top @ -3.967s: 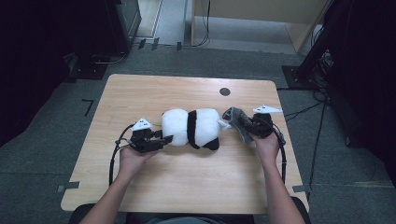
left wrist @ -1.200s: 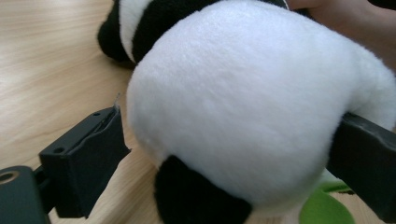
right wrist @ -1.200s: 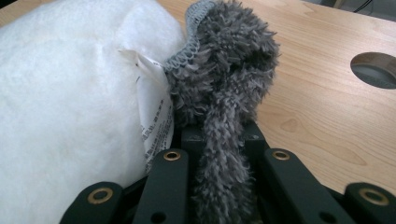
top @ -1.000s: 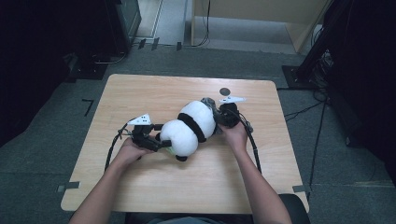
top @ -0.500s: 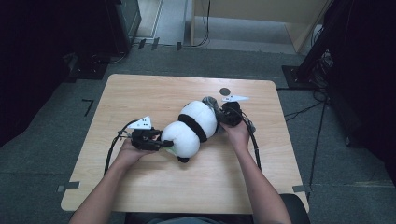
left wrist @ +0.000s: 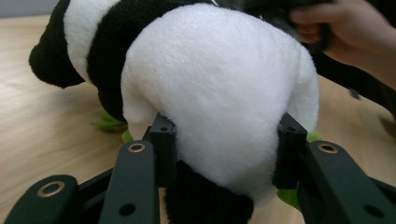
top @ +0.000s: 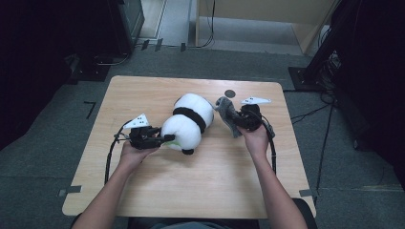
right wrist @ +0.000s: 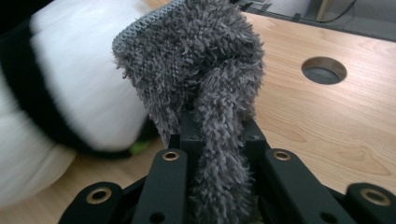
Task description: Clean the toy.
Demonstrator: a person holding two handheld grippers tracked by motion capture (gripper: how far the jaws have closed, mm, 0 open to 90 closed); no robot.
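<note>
Grippers take hold of panda and cloth at table

The left gripper (top: pixel 165 139), its jaws just closed, now pinches the white end of the panda (top: pixel 187 122), which lies mid-table (top: pixel 143 191), turned since four seconds ago. Beyond, the right gripper (top: pixel 235 119) is clamped on a grey cloth (right wrist: pixel 196 74) beside the toy's far end, likely ready to wipe it while it is held steady.

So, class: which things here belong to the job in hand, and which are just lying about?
In the job:
panda plush toy, pinched by the left claw
grey fluffy cloth, clamped in the right claw

Lying about:
table with its round hole
cables on the floor
</note>
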